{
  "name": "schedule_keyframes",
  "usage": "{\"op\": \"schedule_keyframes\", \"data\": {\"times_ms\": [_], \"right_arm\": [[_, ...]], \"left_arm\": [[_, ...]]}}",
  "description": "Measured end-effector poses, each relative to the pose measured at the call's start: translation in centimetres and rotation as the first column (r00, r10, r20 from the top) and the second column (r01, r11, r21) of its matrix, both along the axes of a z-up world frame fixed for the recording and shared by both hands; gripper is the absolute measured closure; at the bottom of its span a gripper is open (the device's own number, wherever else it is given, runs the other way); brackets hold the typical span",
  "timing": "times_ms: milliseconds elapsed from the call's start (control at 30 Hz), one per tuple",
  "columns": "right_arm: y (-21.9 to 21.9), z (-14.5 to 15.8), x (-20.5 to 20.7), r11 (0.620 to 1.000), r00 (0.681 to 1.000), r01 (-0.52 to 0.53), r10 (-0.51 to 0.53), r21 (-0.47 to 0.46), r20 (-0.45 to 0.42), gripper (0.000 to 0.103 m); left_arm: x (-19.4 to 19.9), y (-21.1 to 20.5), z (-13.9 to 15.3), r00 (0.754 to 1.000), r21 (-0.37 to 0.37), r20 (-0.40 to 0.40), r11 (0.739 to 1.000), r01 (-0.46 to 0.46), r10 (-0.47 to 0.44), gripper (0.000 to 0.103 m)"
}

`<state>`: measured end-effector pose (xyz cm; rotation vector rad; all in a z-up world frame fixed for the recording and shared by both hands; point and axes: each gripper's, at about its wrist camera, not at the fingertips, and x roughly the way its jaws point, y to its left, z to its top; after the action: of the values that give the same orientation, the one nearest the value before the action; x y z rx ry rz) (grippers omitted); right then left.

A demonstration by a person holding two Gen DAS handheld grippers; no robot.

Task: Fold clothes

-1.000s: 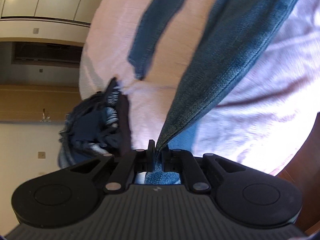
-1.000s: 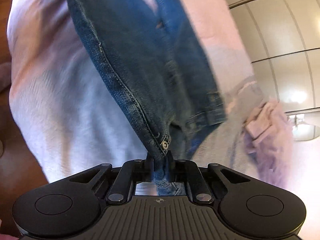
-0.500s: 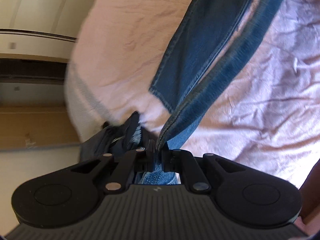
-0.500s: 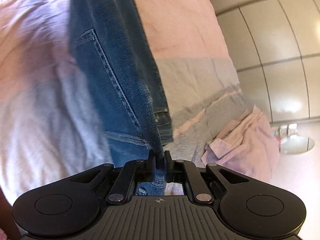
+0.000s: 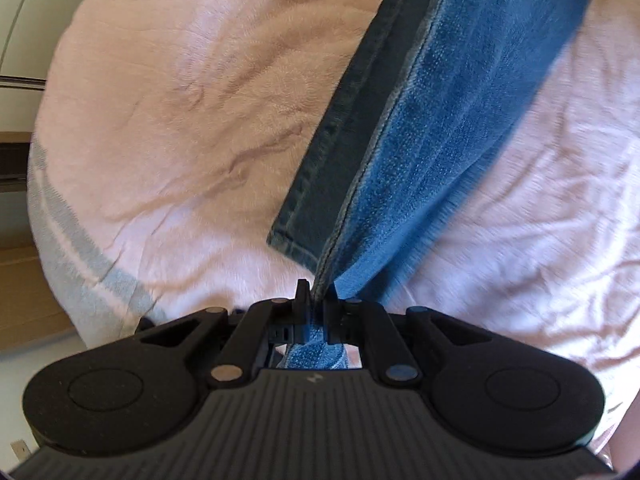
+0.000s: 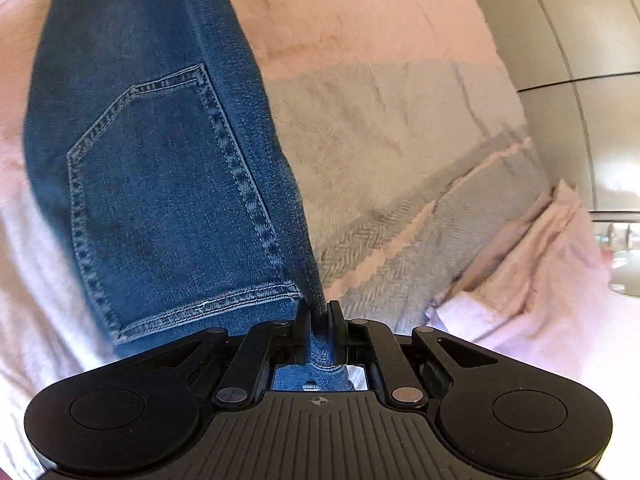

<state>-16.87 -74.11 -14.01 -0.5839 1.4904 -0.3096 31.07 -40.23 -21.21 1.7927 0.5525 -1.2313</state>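
A pair of blue jeans (image 5: 440, 120) hangs stretched over a pink bedspread (image 5: 180, 120). My left gripper (image 5: 318, 298) is shut on the jeans near a leg hem, and the second leg's hem (image 5: 296, 240) lies just beyond it on the bed. My right gripper (image 6: 319, 312) is shut on the waist end of the jeans (image 6: 160, 184), beside a back pocket (image 6: 168, 208) with pale stitching. The jeans run up and away from both grippers over the bed.
The bedspread has a grey herringbone band (image 6: 380, 184) near its edge. A pink garment (image 6: 532, 264) lies crumpled at the right of the right wrist view. Pale cabinet doors (image 6: 580, 40) stand beyond the bed. A wooden floor (image 5: 24, 288) shows at the left.
Both grippers have moved down closer to the bed with the jeans still held. The dark clothes pile has dropped out of the left view. The back pocket now faces the right camera.
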Motion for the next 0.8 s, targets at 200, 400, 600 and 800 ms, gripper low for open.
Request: {"op": "schedule_keyframes", "data": {"times_ms": [200, 400, 600, 800], "right_arm": [[-6.0, -4.2, 2.4, 0.997, 1.0, 0.004, -0.002, 0.078, -0.029, 0.098], [-9.8, -10.1, 3.9, 0.986, 0.997, 0.079, -0.075, 0.147, -0.029, 0.091], [-9.3, -9.8, 3.7, 0.984, 0.982, 0.17, -0.174, 0.058, 0.07, 0.048], [-5.2, -5.4, 2.8, 0.952, 0.931, 0.26, -0.292, 0.16, 0.221, 0.047]], "left_arm": [[1.1, -4.5, -4.4, 0.999, 0.035, 0.048, 0.999, 0.013, -0.014, 0.095], [0.6, -7.1, -9.8, 0.979, 0.046, 0.186, 0.996, 0.075, -0.082, 0.073], [-0.4, -6.3, -9.9, 0.961, 0.015, 0.259, 0.995, 0.097, -0.097, 0.056], [-1.8, -3.3, -5.7, 0.961, -0.086, 0.273, 0.994, 0.072, -0.046, 0.044]]}}
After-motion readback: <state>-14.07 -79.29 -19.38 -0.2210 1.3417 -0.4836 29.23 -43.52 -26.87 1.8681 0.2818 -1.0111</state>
